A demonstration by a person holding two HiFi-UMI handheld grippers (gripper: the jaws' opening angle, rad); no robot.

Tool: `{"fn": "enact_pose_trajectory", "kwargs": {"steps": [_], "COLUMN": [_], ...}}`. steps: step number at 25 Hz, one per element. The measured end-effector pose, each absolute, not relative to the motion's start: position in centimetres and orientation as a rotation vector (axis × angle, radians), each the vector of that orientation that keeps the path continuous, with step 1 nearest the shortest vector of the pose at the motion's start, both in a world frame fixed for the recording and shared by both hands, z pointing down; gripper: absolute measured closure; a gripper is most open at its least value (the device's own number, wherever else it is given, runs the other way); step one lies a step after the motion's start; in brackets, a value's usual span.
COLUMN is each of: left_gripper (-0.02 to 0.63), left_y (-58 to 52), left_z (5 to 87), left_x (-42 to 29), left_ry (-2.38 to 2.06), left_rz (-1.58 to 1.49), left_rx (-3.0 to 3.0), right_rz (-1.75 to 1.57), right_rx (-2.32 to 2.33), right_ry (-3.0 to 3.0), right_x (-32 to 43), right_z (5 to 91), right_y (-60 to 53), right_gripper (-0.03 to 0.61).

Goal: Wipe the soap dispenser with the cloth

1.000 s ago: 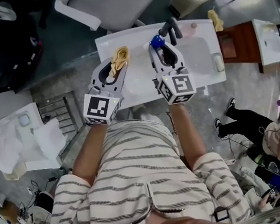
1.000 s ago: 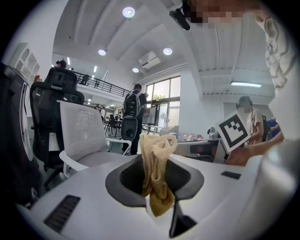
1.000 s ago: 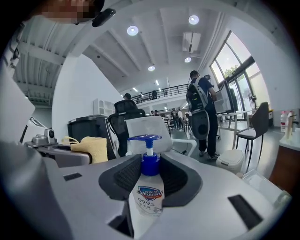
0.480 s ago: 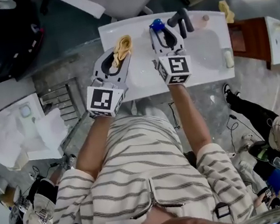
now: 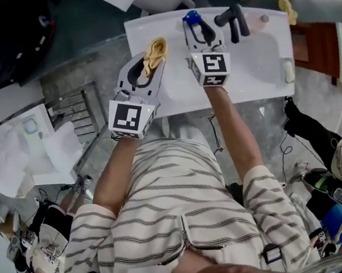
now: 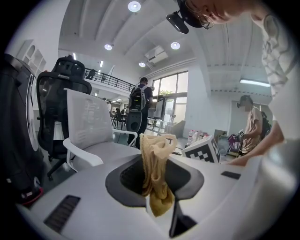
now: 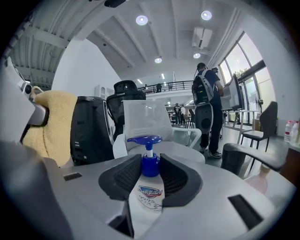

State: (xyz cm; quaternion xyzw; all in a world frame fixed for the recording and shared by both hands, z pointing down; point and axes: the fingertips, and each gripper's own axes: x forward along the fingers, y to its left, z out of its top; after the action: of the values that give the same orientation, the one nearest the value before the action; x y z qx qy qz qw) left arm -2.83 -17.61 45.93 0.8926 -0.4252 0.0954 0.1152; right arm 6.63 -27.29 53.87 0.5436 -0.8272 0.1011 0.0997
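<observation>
The soap dispenser (image 7: 150,197) is clamped at its white body, below the blue pump, by the right gripper (image 5: 198,30) over the basin (image 5: 257,75) — light, rigid, probably slick. The limp cloth (image 6: 157,154) is pinched in the left gripper (image 5: 150,62).

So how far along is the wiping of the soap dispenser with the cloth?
Done: both things are picked up. The left gripper is shut on the yellow cloth, and the right gripper is shut on the soap dispenser, over the white sink. In hand: the two are held side by side, apart. Left: the cloth is not touching the dispenser, so the wiping itself looks yet to be done.
</observation>
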Motion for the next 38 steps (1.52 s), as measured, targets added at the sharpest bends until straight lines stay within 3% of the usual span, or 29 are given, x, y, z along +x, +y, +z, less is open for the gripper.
{"fn": "enact_pose_trajectory", "kwargs": {"steps": [19,23,38], "left_gripper": [0.518,0.518,0.518], "left_y": [-17.1,-16.7,-14.6], "left_z": [46.6,47.2,45.6], "left_x": [-2.7,-2.9,-3.0], "left_ry": [-1.17,-1.17,-1.167], "left_rz": [0.258,0.283,0.246], "left_rx": [2.589,2.592,2.6], "right_rz": [0.374,0.379,0.39], "right_rx": [1.59,1.552,1.638], "right_ry": [-2.395,-2.412,-2.443], "right_x": [5.8,5.7,6.7], "right_z": [58.1,58.3,53.5], "right_y": [-27.4,-27.2,-23.8], "right_gripper": [0.439,0.374,0.348]}}
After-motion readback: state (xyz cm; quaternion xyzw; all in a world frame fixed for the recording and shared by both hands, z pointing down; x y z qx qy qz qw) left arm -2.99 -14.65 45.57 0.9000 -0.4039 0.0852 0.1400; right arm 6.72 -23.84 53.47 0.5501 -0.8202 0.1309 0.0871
